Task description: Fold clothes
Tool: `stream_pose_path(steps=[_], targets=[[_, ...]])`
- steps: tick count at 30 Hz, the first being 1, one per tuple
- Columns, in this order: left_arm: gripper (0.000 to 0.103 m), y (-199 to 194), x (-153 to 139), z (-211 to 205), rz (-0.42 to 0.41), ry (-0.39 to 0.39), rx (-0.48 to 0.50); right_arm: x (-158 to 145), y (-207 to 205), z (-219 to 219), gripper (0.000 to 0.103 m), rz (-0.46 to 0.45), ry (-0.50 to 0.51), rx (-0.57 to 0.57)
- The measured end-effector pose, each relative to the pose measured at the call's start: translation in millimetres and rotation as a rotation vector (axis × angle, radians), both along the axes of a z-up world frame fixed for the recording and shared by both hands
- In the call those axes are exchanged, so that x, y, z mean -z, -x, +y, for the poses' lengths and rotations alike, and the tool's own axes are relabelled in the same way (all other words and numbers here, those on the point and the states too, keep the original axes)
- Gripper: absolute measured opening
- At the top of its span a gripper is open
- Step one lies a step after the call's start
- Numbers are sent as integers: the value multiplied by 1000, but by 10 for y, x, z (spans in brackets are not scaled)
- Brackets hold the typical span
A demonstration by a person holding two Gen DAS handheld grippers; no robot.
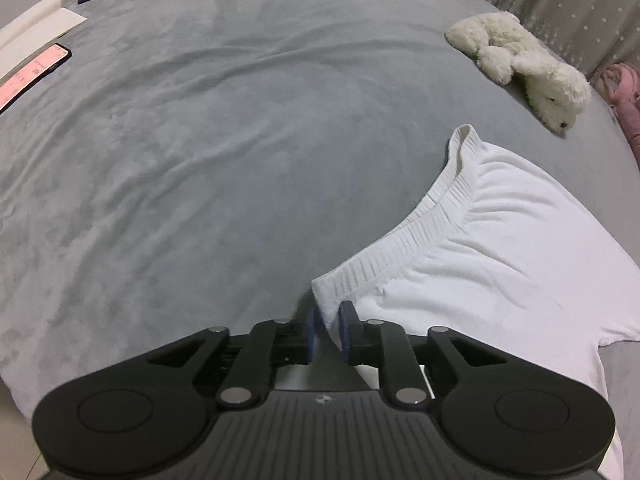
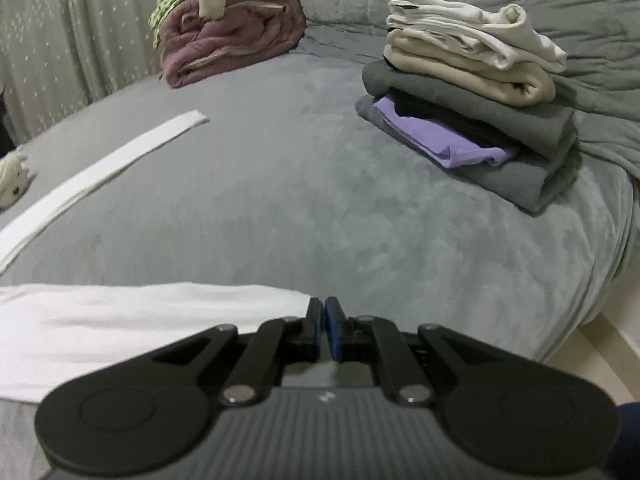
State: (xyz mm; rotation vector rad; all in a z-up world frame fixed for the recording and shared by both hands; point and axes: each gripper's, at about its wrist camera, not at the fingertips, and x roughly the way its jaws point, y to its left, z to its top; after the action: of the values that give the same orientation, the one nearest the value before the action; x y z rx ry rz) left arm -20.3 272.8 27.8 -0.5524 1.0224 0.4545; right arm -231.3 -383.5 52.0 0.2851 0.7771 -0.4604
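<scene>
White pants [image 1: 500,240] flat near bed's [image 1: 200,160] front edge, waistband toward left edge, legs running right. My left gripper [image 1: 329,320] slightly parted, waistband corner between pads. My right gripper [image 2: 323,322] closed at leg hem; grip unclear. Folded stack [image 2: 472,120] near far right corner

The big grey bed cover [image 1: 180,168] is bare in the middle. A toy dog [image 1: 520,68] sits far off, and folded clothes [image 2: 472,116] (a tall pile) block the right side.
</scene>
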Motion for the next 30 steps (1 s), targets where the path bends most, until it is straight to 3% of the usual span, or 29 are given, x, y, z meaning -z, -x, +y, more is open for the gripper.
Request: stream_pose_path(steps=[4, 7, 11, 16, 19, 24, 30], targets=[[41, 51, -48, 31, 2, 11, -10, -14, 5, 5, 10, 51, -12, -10], [42, 134, -80, 121, -15, 54, -42, -94, 27, 7, 10, 70, 13, -30], [42, 175, -154, 252, -19, -17, -113, -240, -8, -50, 24, 50, 52, -58], [42, 193, -215, 275, -61, -25, -156, -277, -314, -97, 31, 82, 94, -169], [42, 128, -279, 123, -107, 12, -72, -198, -545, -163, 31, 115, 53, -236], [42, 44, -426, -463, -165, -37, 126, -20, -685, -150, 29, 112, -25, -379], [42, -98, -293, -1092, -111, -84, 310, 146, -679, -123, 25, 131, -51, -443]])
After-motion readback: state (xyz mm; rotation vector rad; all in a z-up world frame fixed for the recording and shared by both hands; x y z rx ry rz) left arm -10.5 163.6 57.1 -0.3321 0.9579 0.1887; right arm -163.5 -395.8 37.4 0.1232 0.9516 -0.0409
